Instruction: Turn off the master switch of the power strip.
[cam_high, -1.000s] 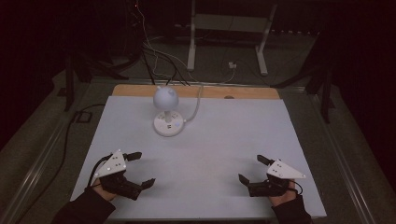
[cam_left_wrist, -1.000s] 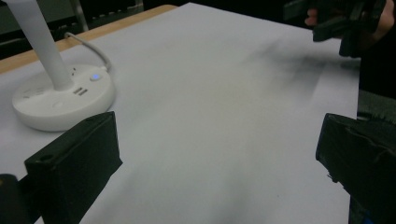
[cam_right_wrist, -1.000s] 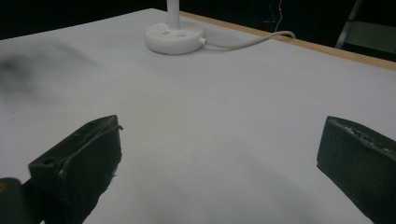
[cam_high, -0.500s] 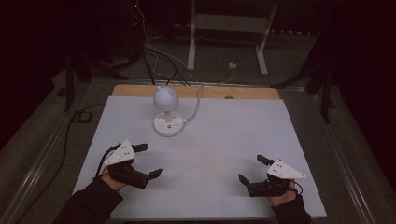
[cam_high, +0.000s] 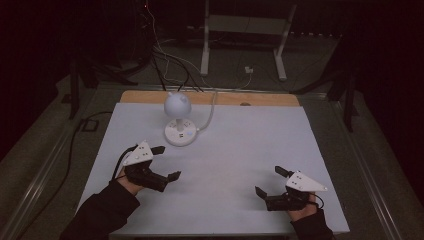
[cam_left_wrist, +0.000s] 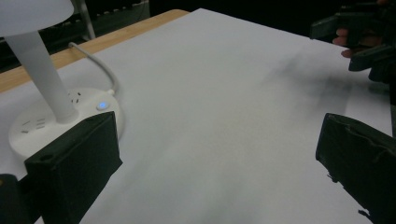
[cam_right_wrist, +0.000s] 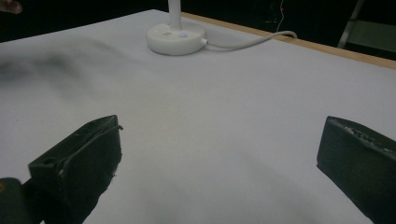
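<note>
High view: a white lamp (cam_high: 178, 120) stands on the far part of a white table (cam_high: 240, 150), its round base (cam_high: 179, 135) toward the near side and its globe-shaped head (cam_high: 177, 104) above. A white cord (cam_high: 210, 112) runs from the base toward the wooden far edge (cam_high: 260, 99). The left gripper (cam_high: 166, 162) lies just on the near left side of the lamp, held by the left hand (cam_high: 129, 181), whose dark sleeve (cam_high: 100, 215) enters from the bottom; the forearm angles up toward the lamp and the grey plate (cam_high: 139, 153) faces upward. Its jaws stand wide apart, holding nothing, one tip near the base without touching it. The right gripper (cam_high: 268, 181) lies well apart from the lamp, to its near right, gripped by the right hand (cam_high: 300, 212) low at the table's near edge; its jaws are also spread, with nothing between them.

Left gripper view: both black jaws rise from the bottom corners with bare table between; the lamp's base (cam_left_wrist: 65, 123), with sockets and a small lit button (cam_left_wrist: 102, 106), sits just behind the left-hand jaw, the stem (cam_left_wrist: 44, 79) rising from it. The right gripper (cam_left_wrist: 359, 39) appears far off at upper right.

Right gripper view: jaws parted over bare table; the lamp's base (cam_right_wrist: 176, 37) and cord (cam_right_wrist: 252, 42) lie far ahead.
</note>
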